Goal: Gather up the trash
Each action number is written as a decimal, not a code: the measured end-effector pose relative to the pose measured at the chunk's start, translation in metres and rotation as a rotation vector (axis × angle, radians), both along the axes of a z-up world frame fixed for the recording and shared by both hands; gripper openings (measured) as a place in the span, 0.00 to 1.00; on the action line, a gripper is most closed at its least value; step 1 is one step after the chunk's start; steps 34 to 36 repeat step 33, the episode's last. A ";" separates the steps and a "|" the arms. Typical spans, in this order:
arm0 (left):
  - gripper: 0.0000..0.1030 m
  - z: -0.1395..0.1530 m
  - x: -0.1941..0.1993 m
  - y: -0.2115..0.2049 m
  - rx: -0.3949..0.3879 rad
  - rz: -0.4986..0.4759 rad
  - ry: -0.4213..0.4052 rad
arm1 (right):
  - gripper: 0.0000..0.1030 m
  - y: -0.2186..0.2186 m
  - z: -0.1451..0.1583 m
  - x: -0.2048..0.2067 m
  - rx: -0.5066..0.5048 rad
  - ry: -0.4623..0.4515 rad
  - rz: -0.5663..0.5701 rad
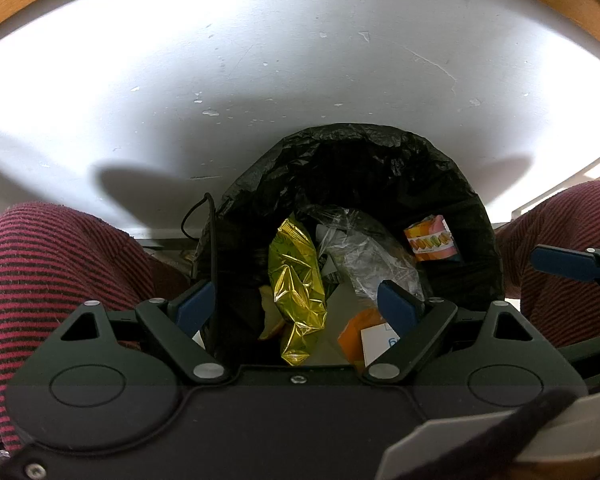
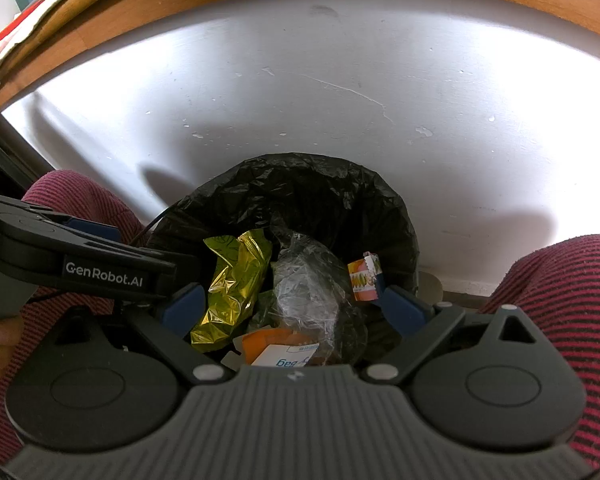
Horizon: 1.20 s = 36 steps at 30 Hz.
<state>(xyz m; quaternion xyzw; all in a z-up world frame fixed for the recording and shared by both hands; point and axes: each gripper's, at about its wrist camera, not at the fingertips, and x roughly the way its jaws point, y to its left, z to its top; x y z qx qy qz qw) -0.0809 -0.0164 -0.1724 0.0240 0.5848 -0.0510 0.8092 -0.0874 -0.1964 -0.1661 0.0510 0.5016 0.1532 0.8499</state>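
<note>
While both hang above the bin: nothing held.
Bin (image 1: 452, 184): black-lined, between knees.
Left tool (image 1: 300, 300): apart.
Right tool (image 2: 296, 308): apart.
Gold wrapper (image 2: 236, 288): inside bin, left.
Advice: check the worktop (image 2: 340, 80) for strays.

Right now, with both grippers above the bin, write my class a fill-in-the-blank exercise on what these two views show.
1. The bin is lined with a ____ plastic bag.
2. The shiny crumpled wrapper inside it is ____ in colour.
3. The left gripper and the right gripper both stand ____, holding nothing.
4. The person's trousers on either side of the bin are ____.

Missing words: black; gold; open; striped
</note>
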 end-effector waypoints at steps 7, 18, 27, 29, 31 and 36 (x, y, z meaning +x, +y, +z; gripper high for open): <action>0.85 0.000 0.000 0.001 0.001 -0.001 0.001 | 0.97 -0.001 0.000 0.000 0.001 0.001 0.000; 0.85 0.000 0.000 0.000 0.001 -0.001 0.000 | 0.97 -0.001 0.000 -0.001 0.002 0.000 -0.001; 0.85 0.001 -0.001 0.000 0.001 -0.002 -0.001 | 0.97 -0.001 0.000 -0.001 0.001 0.000 -0.001; 0.85 0.001 -0.001 0.000 0.002 -0.001 -0.001 | 0.97 -0.001 0.000 -0.001 0.002 0.000 -0.001; 0.85 0.001 -0.001 0.000 0.001 -0.001 -0.001 | 0.97 0.000 0.000 -0.001 0.001 0.000 -0.002; 0.85 0.003 -0.001 -0.001 0.005 -0.003 -0.008 | 0.97 -0.001 0.001 -0.001 0.002 -0.002 -0.003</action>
